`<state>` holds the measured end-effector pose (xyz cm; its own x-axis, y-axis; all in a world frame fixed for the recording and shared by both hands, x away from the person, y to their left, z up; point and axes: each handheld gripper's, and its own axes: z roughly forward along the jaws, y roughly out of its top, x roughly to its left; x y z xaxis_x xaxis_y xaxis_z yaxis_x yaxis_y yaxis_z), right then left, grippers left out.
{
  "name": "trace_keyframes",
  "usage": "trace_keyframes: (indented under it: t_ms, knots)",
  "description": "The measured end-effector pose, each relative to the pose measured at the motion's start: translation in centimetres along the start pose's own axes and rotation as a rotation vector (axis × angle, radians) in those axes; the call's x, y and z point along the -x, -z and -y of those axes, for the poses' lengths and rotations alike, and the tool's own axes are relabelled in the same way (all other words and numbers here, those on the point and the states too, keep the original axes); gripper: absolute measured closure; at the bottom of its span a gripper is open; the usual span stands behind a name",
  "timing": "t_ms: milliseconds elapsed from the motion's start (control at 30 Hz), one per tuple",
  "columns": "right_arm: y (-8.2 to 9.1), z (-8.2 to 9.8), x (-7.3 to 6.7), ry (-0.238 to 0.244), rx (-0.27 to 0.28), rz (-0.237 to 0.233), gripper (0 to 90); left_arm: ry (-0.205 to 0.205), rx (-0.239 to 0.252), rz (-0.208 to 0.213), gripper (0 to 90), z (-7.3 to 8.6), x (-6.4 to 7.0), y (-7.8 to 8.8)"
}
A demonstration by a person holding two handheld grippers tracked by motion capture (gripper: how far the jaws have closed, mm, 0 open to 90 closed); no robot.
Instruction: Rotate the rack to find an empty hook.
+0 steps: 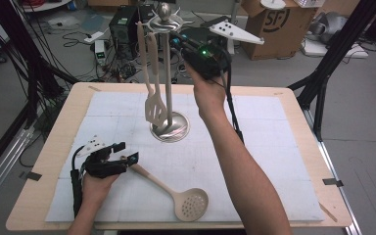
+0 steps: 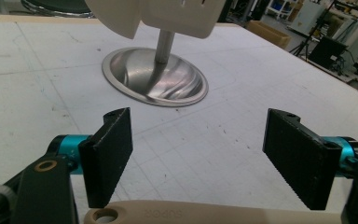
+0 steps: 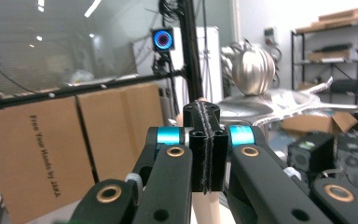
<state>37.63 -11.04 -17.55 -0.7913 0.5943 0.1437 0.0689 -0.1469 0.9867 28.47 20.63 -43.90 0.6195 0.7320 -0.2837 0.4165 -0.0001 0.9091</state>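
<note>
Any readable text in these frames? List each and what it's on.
"SF": on the cardboard box behind the table, high view.
"Free Your Hands by JAKA": on the cardboard box in the right gripper view; last word uncertain.
"SUPOR": embossed on the skimmer handle, reading upside down in the left gripper view.

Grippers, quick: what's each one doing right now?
Left gripper: open, jaws either side of the beige plastic skimmer spoon's handle, not clamped.
Right gripper: shut on a beige utensil handle by the steel stand.
</note>
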Motion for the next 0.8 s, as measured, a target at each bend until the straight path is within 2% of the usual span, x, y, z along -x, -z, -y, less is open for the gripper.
trace_keyframes:
  t_ms: [100,200,267,400,567,800]
  knots:
    - [0.5,0.4,0.3,0.004,-0.015,0.011,90.0,0.002,0.001,-0.001,24.7,0.0,0.1,0.0]
    - [0.9,1.3,0.9,-0.023,-0.022,0.020,90.0,-0.003,-0.006,0.000,24.8,0.0,0.1,-0.1]
    - [0.3,2.0,0.7,-0.012,-0.060,0.022,90.0,-0.004,-0.012,0.001,24.8,0.0,0.1,-0.2]
    - [-1.6,2.6,-0.1,0.017,-0.070,0.041,90.0,-0.007,-0.010,-0.001,24.8,0.0,0.2,-0.1]
    - [-3.9,3.0,-0.1,-0.014,-0.066,0.064,90.0,0.001,-0.003,-0.005,24.8,0.0,-0.1,0.1]
    - [-4.7,3.0,-0.5,-0.018,-0.062,0.062,90.0,0.004,0.001,-0.003,24.8,0.0,-0.1,0.1]
